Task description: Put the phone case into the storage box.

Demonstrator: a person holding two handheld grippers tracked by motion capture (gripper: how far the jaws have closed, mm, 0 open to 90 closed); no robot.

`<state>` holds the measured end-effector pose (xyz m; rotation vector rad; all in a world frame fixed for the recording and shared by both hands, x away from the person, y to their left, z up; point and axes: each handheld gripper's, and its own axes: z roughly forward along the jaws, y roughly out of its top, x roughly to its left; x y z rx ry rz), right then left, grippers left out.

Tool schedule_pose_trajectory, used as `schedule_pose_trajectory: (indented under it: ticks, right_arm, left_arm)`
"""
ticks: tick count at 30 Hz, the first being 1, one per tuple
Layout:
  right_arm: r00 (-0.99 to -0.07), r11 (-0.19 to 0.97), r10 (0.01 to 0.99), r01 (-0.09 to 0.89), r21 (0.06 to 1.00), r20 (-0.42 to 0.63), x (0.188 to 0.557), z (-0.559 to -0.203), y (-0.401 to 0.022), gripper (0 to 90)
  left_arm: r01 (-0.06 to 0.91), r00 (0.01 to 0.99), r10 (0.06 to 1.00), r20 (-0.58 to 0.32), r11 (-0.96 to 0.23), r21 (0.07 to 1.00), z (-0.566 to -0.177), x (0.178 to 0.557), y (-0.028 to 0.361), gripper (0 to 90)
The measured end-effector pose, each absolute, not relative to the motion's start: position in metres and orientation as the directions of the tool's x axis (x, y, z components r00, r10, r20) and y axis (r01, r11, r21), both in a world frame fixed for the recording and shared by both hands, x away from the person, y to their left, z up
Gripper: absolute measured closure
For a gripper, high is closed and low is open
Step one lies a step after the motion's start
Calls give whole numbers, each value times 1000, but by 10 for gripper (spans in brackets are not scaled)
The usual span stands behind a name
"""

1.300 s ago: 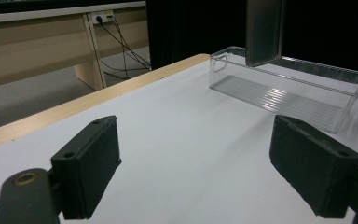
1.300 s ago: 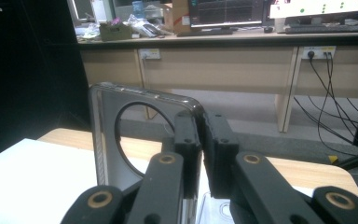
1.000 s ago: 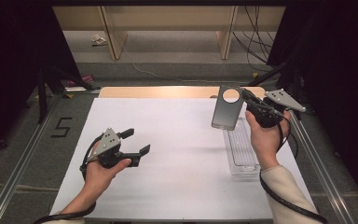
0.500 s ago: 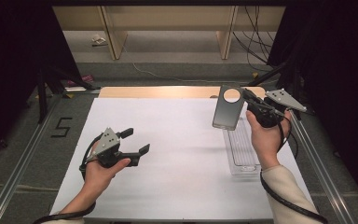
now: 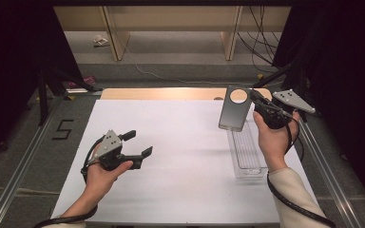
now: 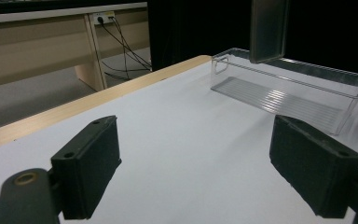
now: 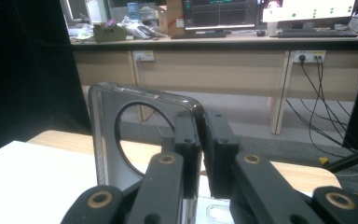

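Your right tongs (image 5: 255,98) are clamped on the edge of a grey lid (image 5: 234,109) with a round hole near its top — in the right gripper view the two pads pinch its rim (image 7: 192,135) with no gap left between them. You hold the lid lifted and nearly upright, just above the far end of the clear bin (image 5: 247,152), which lies on the white sheet (image 5: 180,156) directly below and toward you from those tongs. Nothing has changed over the last second: lid, bin and both hands sit where they were, so the lid looks paused in mid-air rather than on its way anywhere. Your left tongs (image 5: 139,144) hang wide open and empty, well apart from the bin across the sheet — in their own view the bin (image 6: 289,91) lies ahead between the spread pads, the lid's lower end (image 6: 268,30) above it. The likely next step is to carry the lid clear or set it down.
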<state>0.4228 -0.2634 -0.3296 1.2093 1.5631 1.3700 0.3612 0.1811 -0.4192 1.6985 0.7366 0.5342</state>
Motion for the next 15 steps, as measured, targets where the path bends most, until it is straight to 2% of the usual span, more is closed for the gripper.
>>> schedule_pose_trajectory:
  ticks: [15]
  right_arm:
    - [-291,-3,955,186,983,58,424,-328,-270,853]
  left_arm:
    - [194,698,715,-29,-151,969,-419,362,182,156]
